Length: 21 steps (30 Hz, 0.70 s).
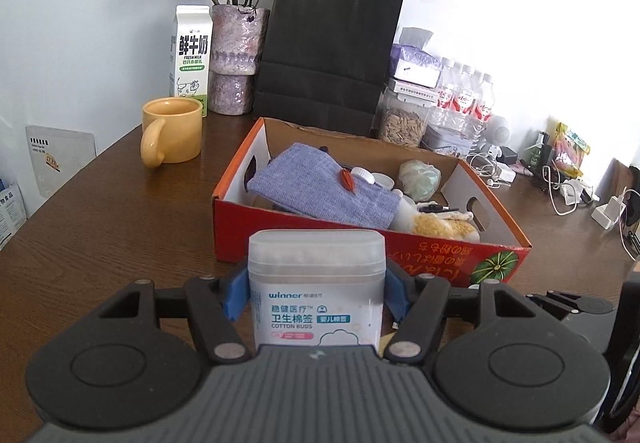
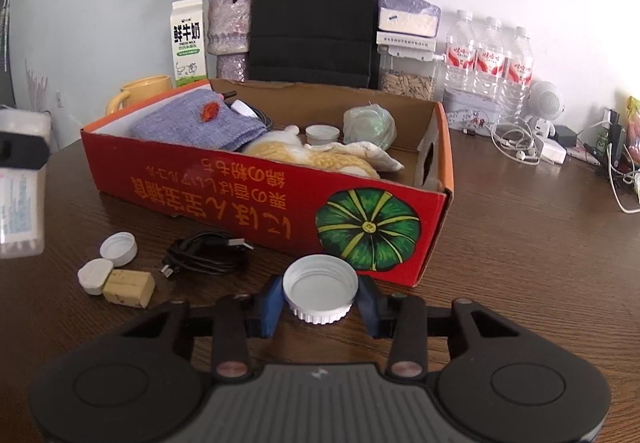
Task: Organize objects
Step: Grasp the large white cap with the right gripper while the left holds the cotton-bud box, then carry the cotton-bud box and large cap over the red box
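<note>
1. Left wrist view: the red box [image 1: 360, 263] is sitting in the middle of the desk [image 1: 100, 223], holding a blue cloth [image 1: 320, 187].
2. The left gripper [image 1: 316, 295] is squeezing the cotton bud tub [image 1: 316, 283] in front of the box.
3. The right gripper [image 2: 320, 299] is pinching a white lid [image 2: 320, 289] by the box's front wall.

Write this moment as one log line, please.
left gripper: shut on cotton buds box | right gripper: around white cap | red box: open
</note>
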Tool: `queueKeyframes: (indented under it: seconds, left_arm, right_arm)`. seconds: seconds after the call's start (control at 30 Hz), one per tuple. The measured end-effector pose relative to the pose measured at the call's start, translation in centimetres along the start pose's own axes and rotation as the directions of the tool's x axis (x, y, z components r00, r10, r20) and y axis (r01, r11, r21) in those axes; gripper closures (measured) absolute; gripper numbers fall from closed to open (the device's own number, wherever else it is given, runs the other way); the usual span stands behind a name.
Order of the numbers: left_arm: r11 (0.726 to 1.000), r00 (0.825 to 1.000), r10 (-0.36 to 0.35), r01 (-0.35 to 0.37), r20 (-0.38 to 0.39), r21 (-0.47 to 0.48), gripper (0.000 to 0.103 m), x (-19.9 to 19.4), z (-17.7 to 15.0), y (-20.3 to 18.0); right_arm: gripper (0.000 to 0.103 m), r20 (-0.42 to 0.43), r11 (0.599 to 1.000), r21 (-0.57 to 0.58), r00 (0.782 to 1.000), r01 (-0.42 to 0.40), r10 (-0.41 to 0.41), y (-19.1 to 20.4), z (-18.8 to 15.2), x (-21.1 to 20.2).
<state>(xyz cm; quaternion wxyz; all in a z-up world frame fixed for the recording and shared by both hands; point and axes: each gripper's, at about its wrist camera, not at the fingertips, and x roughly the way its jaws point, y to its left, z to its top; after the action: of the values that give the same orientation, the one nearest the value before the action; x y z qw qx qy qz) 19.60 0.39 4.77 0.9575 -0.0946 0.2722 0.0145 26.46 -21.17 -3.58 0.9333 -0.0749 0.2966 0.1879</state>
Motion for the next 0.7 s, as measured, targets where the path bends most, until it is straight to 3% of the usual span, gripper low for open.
queueKeyframes:
  seconds: [0.3, 0.7]
  left_arm:
    - [0.999, 0.998, -0.038, 0.036, 0.057, 0.025, 0.036, 0.4, 1.8, -1.0]
    - [0.998, 0.986, -0.061, 0.056, 0.153, 0.035, 0.036, 2.9, 6.0, -3.3]
  right_arm:
    - [0.064, 0.097, 0.998, -0.044, 0.994, -0.048, 0.053, 1.7, 1.1, -2.2]
    - [0.064, 0.23, 0.998, -0.054, 0.972, -0.041, 0.053, 2.1, 6.4, -2.5]
